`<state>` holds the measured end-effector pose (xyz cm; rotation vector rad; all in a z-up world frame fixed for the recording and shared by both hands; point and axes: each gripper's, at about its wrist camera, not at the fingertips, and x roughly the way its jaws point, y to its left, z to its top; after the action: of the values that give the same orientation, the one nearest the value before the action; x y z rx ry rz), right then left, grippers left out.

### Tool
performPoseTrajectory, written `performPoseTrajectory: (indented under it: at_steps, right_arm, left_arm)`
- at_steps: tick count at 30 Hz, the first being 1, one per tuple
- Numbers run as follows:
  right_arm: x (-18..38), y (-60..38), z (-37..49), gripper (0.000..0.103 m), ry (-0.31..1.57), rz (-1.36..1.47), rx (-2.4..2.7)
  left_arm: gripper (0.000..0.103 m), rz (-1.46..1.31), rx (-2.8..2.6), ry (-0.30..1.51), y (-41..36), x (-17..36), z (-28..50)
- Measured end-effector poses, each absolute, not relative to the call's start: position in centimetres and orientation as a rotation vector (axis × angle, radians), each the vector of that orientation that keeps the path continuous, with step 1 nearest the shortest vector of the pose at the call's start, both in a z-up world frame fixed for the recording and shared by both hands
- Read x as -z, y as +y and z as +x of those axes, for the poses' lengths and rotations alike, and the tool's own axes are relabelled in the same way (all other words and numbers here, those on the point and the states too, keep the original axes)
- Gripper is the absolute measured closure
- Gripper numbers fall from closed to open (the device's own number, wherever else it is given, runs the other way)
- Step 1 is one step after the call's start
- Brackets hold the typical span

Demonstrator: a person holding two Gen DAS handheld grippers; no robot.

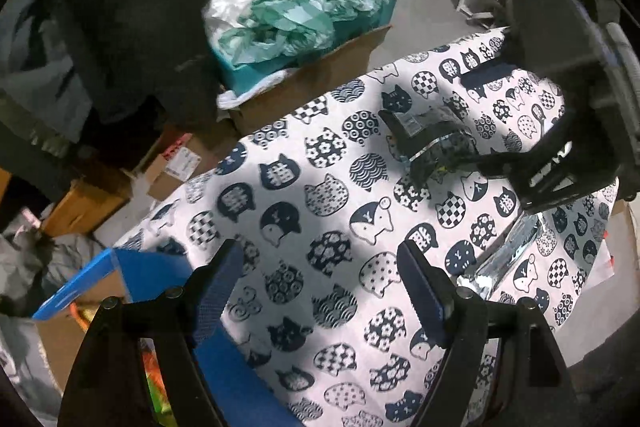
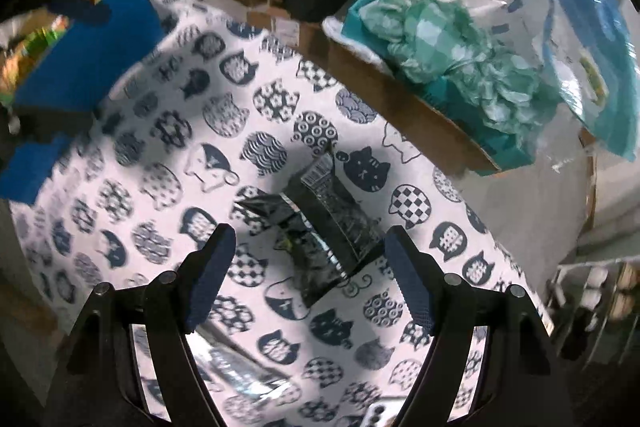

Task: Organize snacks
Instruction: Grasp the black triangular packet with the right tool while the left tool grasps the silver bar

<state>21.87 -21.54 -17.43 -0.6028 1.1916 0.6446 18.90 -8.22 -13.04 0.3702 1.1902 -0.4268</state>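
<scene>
Right claw (image 2: 308, 263) wide and empty, poised over the dark snack packet (image 2: 320, 223) lying mid-worktop (image 2: 132, 211) on the cat-print cloth. Left claw (image 1: 320, 291) wide, empty, near the blue box (image 1: 156, 267) at the edge. Best lowered squarely, pads straddling the packet's narrow width, then closed gently.
</scene>
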Motion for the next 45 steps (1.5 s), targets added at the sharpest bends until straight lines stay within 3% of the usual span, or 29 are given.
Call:
performPoseTrajectory:
  at_steps: [17, 18, 20, 25, 36, 45]
  right_arm:
    - [24.6, -20.2, 23.5, 0.027, 1.232, -0.765, -0.651]
    - [24.5, -20.2, 23.4, 0.029, 1.227, -0.754, -0.653]
    - [24.3, -20.5, 23.5, 0.043, 1.239, -0.720, -0.664]
    - [23.7, -22.0, 22.4, 0.050, 1.285, -0.635, -0.661]
    - [18.7, -30.3, 20.3, 0.050, 1.352, -0.257, -0.478]
    - [17.2, -34.8, 14.3, 0.050, 1.355, -0.169, -0.357]
  left_arm:
    - [0.022, 0.423, 0.482, 1.246, -9.6, 17.2, 20.4]
    - [0.022, 0.439, 0.484, 1.244, -9.9, 17.3, 20.2]
    - [0.022, 0.447, 0.492, 1.244, -10.2, 17.3, 19.9]
    - [0.022, 0.458, 0.536, 1.232, -11.3, 17.0, 18.6]
    - [0.022, 0.534, 0.682, 1.214, -16.8, 17.0, 14.5]
    - [0.022, 0.535, 0.771, 1.168, -20.9, 16.8, 11.2]
